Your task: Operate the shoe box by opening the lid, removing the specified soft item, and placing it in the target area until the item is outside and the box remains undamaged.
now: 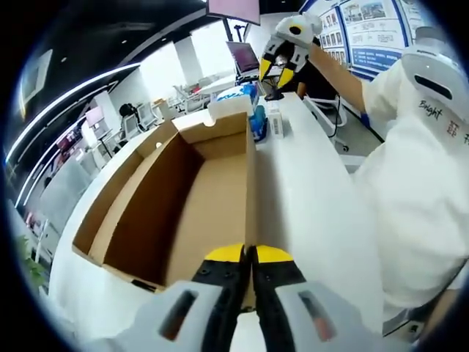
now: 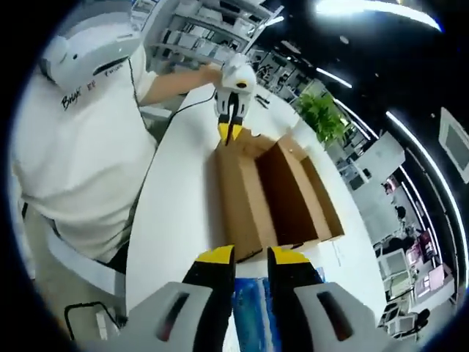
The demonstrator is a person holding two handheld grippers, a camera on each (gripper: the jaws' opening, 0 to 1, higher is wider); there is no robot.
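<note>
Left gripper [image 1: 251,253] pinching shoe box [image 1: 183,198] wall edge; right gripper [image 2: 250,254] hovering slightly parted over tabletop [image 2: 179,213] end. Cardboard is looking light, stiff, crushable: grip rims gently.

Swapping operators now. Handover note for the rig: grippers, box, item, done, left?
Left gripper: fingers shut on the near wall edge of the open brown cardboard shoe box, holding it on the white table.
Right gripper: fingers slightly apart, nothing between them, raised over the blue packaged item lying on the table just outside the box end.
Done: lid open; box interior looks empty and undamaged.
Left: I can't tell whether the blue item is the soft one; confirm, then release the box.
</note>
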